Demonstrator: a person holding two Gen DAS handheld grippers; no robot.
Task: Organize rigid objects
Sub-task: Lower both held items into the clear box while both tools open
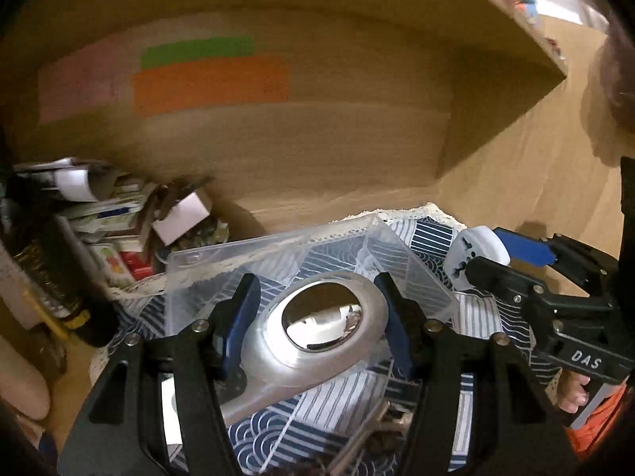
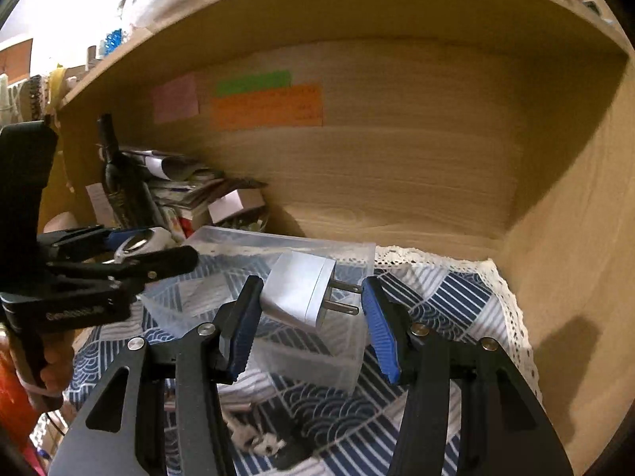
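My left gripper (image 1: 317,319) pinches a silver metal tool (image 1: 317,329) with a mirror-like round centre; both blue pads touch its sides, and its handle runs back toward me and to the left. Directly beyond and below these jaws sits a clear plastic box (image 1: 278,254) on a blue patterned cloth (image 1: 432,234) covering the table.

My right gripper (image 2: 311,309) holds a white plug adapter (image 2: 297,293) above the same clear plastic box (image 2: 278,238). The left pad presses its body; the right pad sits at the tips of its two prongs, which point right.

Ahead of both jaws rises a wooden back panel carrying an orange note (image 2: 266,107). A dark bottle (image 2: 119,182) stands far left of my right jaws.
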